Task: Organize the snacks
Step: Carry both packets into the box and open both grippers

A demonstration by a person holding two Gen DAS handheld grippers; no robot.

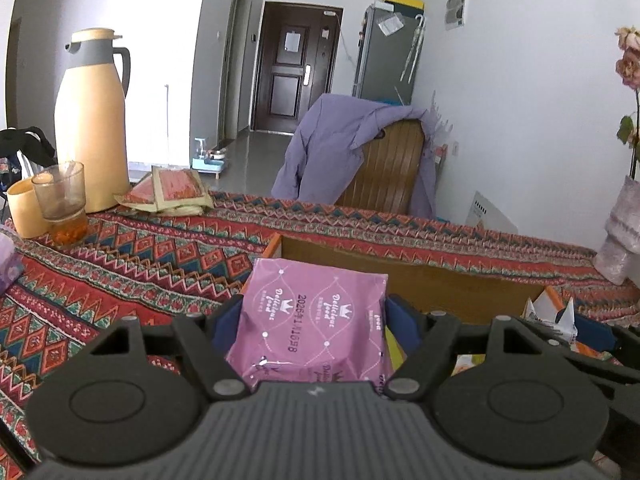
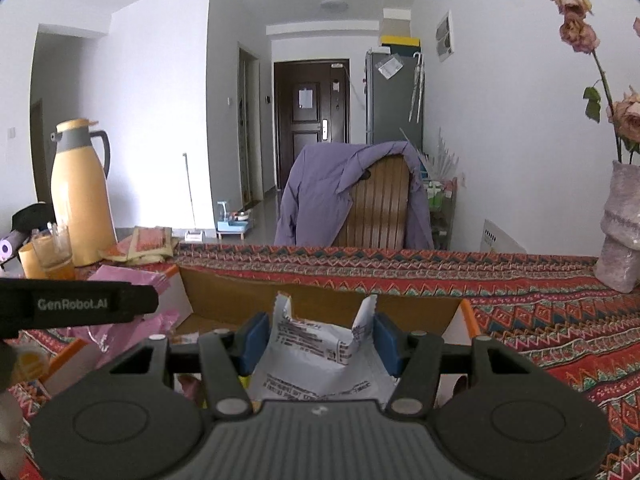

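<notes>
Patterned tablecloth [image 2: 520, 280], thermos [image 1: 90, 120], chair [image 2: 380, 208]

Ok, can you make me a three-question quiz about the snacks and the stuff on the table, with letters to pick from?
1. Where is the yellow jug?
A. at the table's far left
B. inside the box
C. on the chair

2. What colour is the packet in the left tool?
A. green
B. pink
C. black

3. What is the right tool doing?
A. hanging open with nothing in it
B. squeezing a white packet
C. holding the glass

Answers: 1 A, it stands by the glass at the far left edge. 2 B, the wrapper between the fingers is pink. 3 B, the blue pads press both sides of the white packet over the cardboard box.
</notes>
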